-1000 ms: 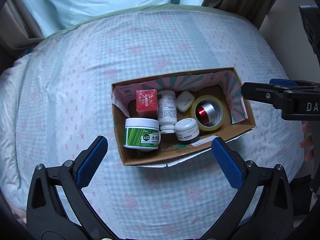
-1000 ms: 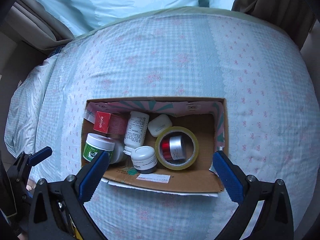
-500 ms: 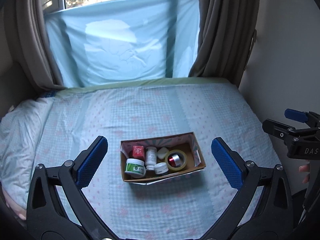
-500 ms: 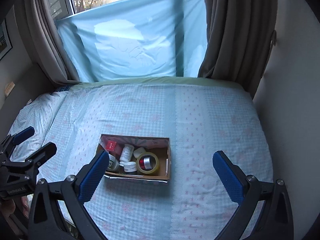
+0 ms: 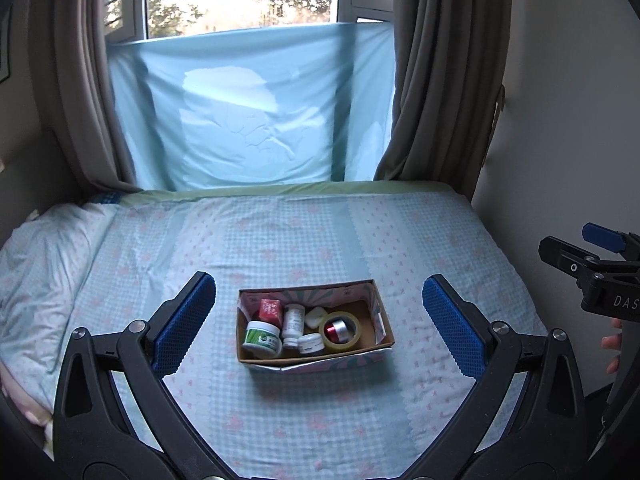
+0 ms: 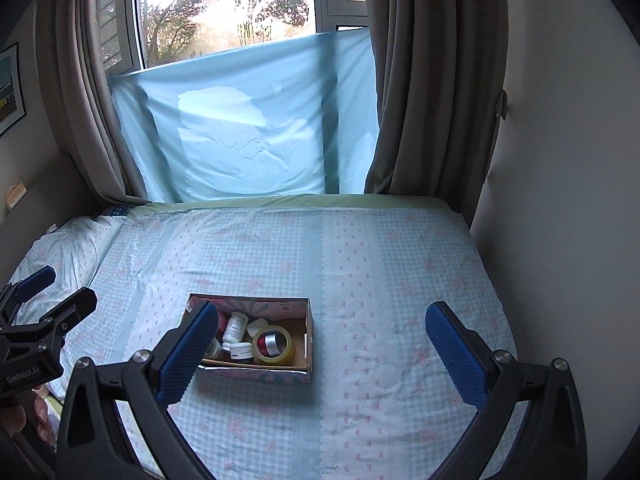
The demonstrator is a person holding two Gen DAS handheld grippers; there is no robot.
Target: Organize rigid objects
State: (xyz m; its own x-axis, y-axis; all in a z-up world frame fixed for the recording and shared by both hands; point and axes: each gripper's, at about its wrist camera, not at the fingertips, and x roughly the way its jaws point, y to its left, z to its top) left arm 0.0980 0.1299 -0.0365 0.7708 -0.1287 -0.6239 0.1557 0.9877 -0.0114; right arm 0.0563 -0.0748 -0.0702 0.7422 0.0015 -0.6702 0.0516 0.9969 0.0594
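On the bed stands a cardboard box, and all the small hard things that can be seen are already inside it: a green-labelled jar in the near left corner, a red carton behind it, a white bottle lying in the middle, a small white jar at the near wall, a white case further back, and a roll of yellow tape with a red and silver cylinder inside its ring. The right part of the box floor is bare. The left gripper is held above the near edge of the bed, well apart from the box, its two blue pads spread wide with nothing between them. The right gripper is the same, wide apart and empty; in its view the left pad covers a corner of the box only by perspective. No loose item is visible on the blanket in either view. I judge that the task is finished or almost finished, because nothing seems to be left to collect and both hands are away from the box
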